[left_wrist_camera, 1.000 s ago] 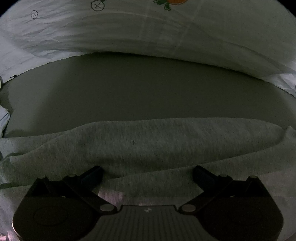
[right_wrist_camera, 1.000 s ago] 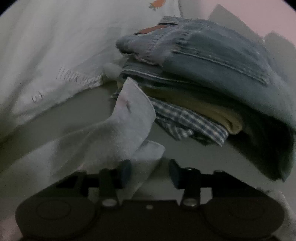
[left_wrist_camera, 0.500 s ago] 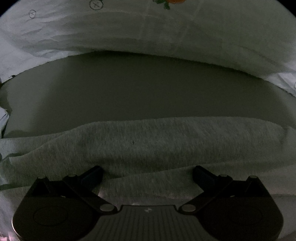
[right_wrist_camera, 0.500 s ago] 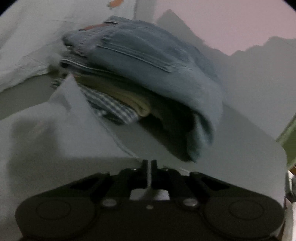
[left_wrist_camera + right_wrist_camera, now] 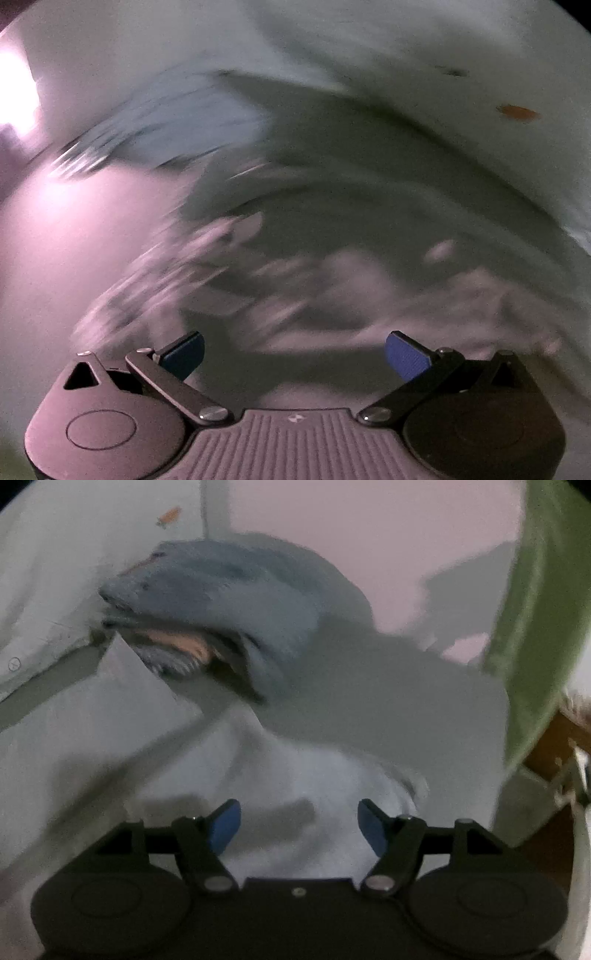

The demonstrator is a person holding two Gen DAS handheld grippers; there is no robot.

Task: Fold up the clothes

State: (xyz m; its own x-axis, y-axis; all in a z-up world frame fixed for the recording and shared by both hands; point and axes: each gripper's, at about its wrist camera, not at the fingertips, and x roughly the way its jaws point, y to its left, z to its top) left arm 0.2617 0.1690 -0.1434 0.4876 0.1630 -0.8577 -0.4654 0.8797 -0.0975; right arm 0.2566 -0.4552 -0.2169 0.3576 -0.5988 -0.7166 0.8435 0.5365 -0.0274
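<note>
A pale grey garment [image 5: 280, 775] lies rumpled on the bed right in front of my right gripper [image 5: 295, 827], which is open with nothing between its blue pads. Beyond it a stack of folded clothes [image 5: 229, 613] has blue jeans on top. In the left wrist view the picture is smeared by motion. My left gripper [image 5: 293, 354] is wide open and empty above blurred pale cloth [image 5: 332, 288].
A white printed sheet [image 5: 74, 572] bunches up at the far left, also in the left wrist view [image 5: 443, 74]. A green curtain [image 5: 535, 635] hangs at the right, with a wooden edge [image 5: 554, 738] below it. A pink wall [image 5: 369, 535] is behind.
My right gripper, shut on the garment's edge half a second ago, has opened and let it drop. My left gripper has swung away fast from the grey cloth; its view is now blurred.
</note>
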